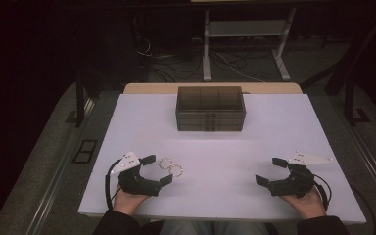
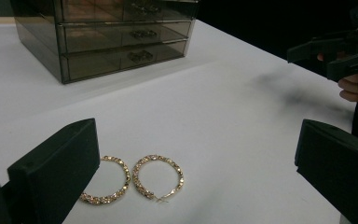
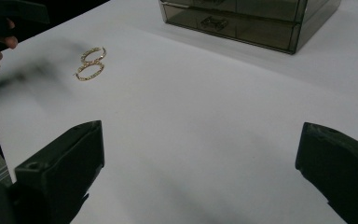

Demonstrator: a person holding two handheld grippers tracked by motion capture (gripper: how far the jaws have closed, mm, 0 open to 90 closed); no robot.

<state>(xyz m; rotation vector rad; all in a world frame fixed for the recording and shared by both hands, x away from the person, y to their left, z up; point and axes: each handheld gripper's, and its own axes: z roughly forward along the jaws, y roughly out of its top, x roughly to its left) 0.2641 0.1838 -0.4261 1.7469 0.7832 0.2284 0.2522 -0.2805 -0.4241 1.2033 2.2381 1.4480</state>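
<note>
White table (image 1: pixel 215 147) in a dark room, cables on the floor beyond; smoky three-drawer organizer (image 1: pixel 210 108) at far centre, drawers shut, contents unclear; two gold hoop earrings (image 1: pixel 171 167) lie touching, near left; left gripper (image 1: pixel 156 169) jaws wide apart, empty, just beside the hoops; right gripper (image 1: pixel 270 170) jaws apart, empty, near right.

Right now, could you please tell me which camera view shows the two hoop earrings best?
The left gripper view: the earrings lie close in front of the open left claw, side by side, their studded gold rims plain. The high view shows them as small rings beside that claw. The right gripper view shows them far off, small.
</note>
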